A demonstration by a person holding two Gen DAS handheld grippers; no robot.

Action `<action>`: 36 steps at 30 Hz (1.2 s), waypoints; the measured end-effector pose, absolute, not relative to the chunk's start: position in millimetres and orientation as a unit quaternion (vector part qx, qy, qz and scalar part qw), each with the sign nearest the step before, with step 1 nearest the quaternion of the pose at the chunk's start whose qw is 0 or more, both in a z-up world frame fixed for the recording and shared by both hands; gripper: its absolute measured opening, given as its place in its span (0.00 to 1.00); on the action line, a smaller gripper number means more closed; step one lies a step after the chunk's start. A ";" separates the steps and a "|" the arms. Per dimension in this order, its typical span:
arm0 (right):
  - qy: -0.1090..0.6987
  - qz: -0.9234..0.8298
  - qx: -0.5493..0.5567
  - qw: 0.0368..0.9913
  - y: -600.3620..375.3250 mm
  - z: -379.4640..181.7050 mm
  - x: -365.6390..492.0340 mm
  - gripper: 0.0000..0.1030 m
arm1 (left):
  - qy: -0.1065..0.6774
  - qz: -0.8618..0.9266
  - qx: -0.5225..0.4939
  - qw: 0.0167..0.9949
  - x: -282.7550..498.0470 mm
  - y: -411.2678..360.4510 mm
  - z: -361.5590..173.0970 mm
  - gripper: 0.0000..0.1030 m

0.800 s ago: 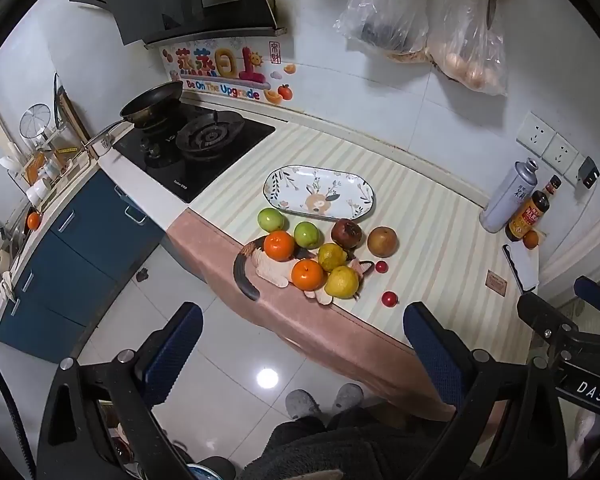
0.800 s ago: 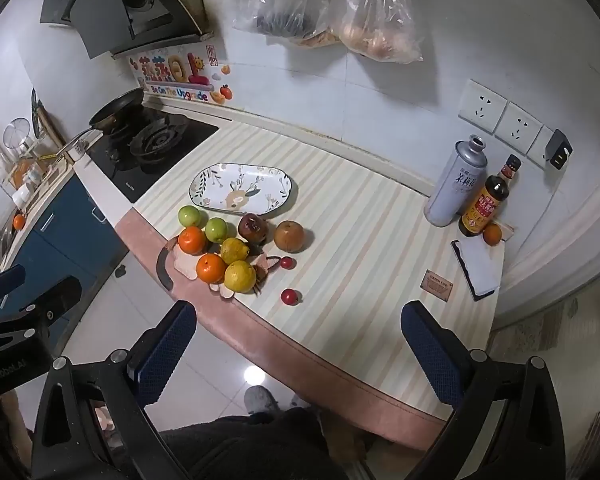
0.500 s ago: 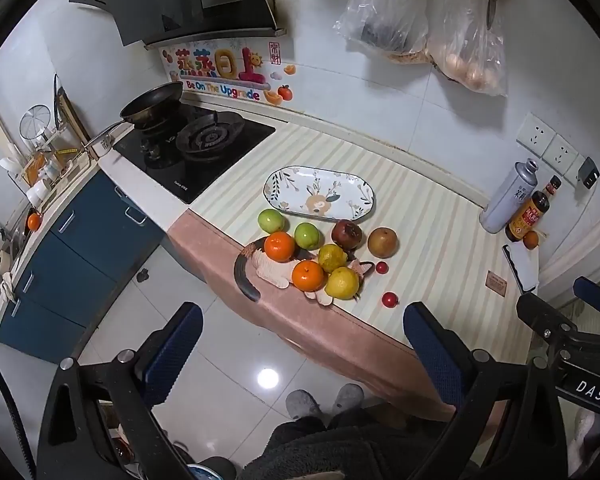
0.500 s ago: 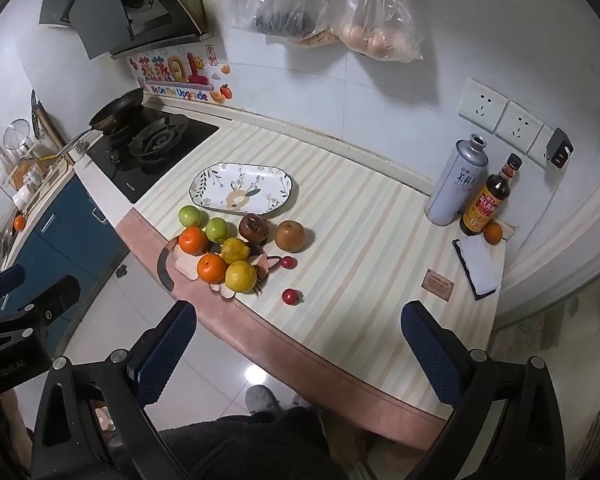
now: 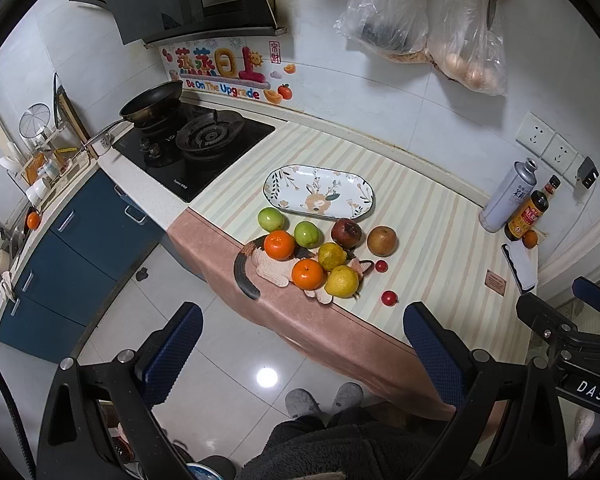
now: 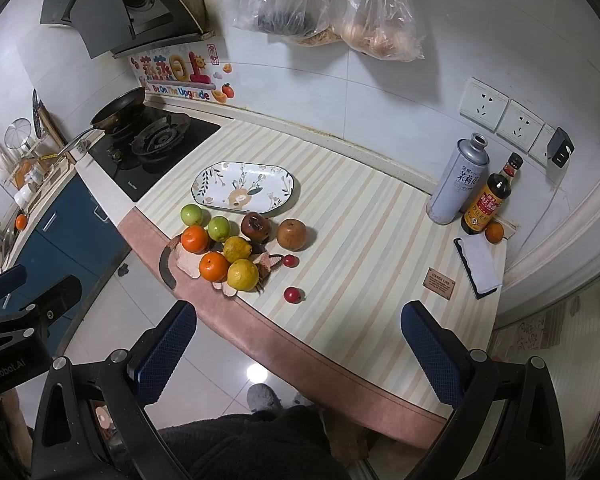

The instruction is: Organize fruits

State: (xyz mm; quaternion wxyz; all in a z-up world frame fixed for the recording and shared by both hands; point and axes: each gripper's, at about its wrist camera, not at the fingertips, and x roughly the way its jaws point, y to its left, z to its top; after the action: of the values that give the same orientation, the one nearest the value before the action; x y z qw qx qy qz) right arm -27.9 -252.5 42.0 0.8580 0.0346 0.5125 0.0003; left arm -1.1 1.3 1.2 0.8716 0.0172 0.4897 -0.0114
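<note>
Fruit lies clustered near the counter's front edge: two green apples (image 5: 271, 219), two oranges (image 5: 279, 245), two yellow citrus (image 5: 342, 281), a dark pomegranate (image 5: 346, 232), a brown pear (image 5: 381, 241) and two small red tomatoes (image 5: 389, 298). Some of it rests on a cat-shaped mat (image 5: 274, 270). Behind stands an empty oval floral plate (image 5: 360, 196). My left gripper (image 5: 300, 354) hangs open, high above the floor, short of the counter. In the right wrist view the same plate (image 6: 286, 188) and fruit (image 6: 243, 275) lie below my right gripper (image 6: 298, 352), which is open with nothing between its fingers.
A gas stove (image 5: 204, 144) with a black pan (image 5: 152, 104) is at the left. A grey can (image 6: 458, 180), sauce bottle (image 6: 488, 200), small orange (image 6: 494, 232) and notepad (image 6: 478, 264) sit at the right. Bags (image 5: 466, 36) hang on the wall. The person's slippers (image 5: 324, 398) are on the floor below.
</note>
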 end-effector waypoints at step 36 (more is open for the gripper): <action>0.505 0.004 0.033 0.863 -251.2 58.1 -39.0 1.00 | 0.487 -0.012 0.016 0.873 -0.2 0.1 4.4 1.00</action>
State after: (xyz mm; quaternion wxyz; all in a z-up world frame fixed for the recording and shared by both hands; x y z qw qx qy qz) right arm -39.0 -251.2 58.1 0.8625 0.0325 0.5050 0.0035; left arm -0.2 0.1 4.4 0.8730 0.0162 0.4873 -0.0124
